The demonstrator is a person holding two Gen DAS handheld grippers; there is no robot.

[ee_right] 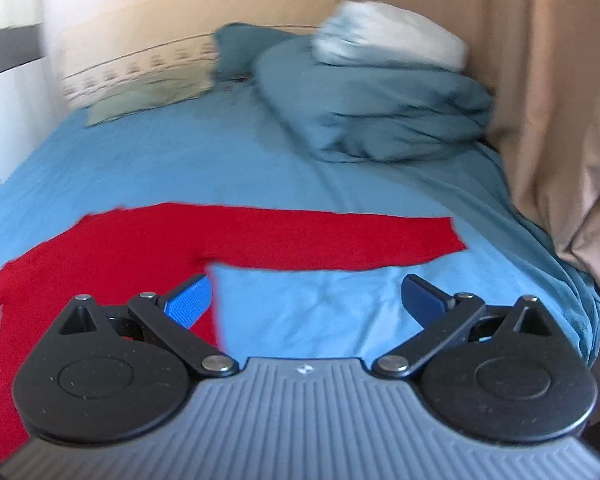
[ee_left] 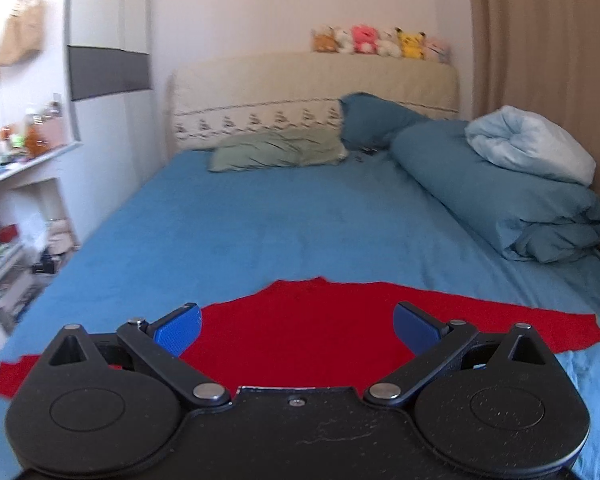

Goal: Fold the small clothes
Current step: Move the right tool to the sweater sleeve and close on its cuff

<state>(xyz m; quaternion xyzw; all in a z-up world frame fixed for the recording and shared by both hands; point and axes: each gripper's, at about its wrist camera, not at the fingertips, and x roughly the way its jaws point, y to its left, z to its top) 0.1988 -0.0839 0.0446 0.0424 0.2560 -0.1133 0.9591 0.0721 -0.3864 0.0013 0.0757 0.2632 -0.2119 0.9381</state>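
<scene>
Blue sheet (ee_left: 260, 224) covers the wide bed that fills both of my views, with a cream padded headboard (ee_left: 312, 80) at the top of the frame and a row of small plush toys (ee_left: 380, 42) along its edge. At the upper right a folded teal duvet (ee_left: 500, 200) carries a pale blue rolled blanket (ee_left: 532, 144), and a sage green pillow (ee_left: 280, 148) lies near the headboard. Beige curtains (ee_right: 540, 80) hang down the right side.

The red knitted long-sleeved top (ee_left: 300, 336) lies flat on the sheet in the lower part of the frame, sleeves spread to either side. My left gripper (ee_left: 296, 328) hangs over its body, blue pads spread wide and holding nothing. My right gripper (ee_right: 306, 300) is likewise released and empty, over bare sheet just below the outstretched sleeve (ee_right: 340, 240), its left pad (ee_right: 188, 300) in front of the top's side edge. The right view is blurred.
</scene>
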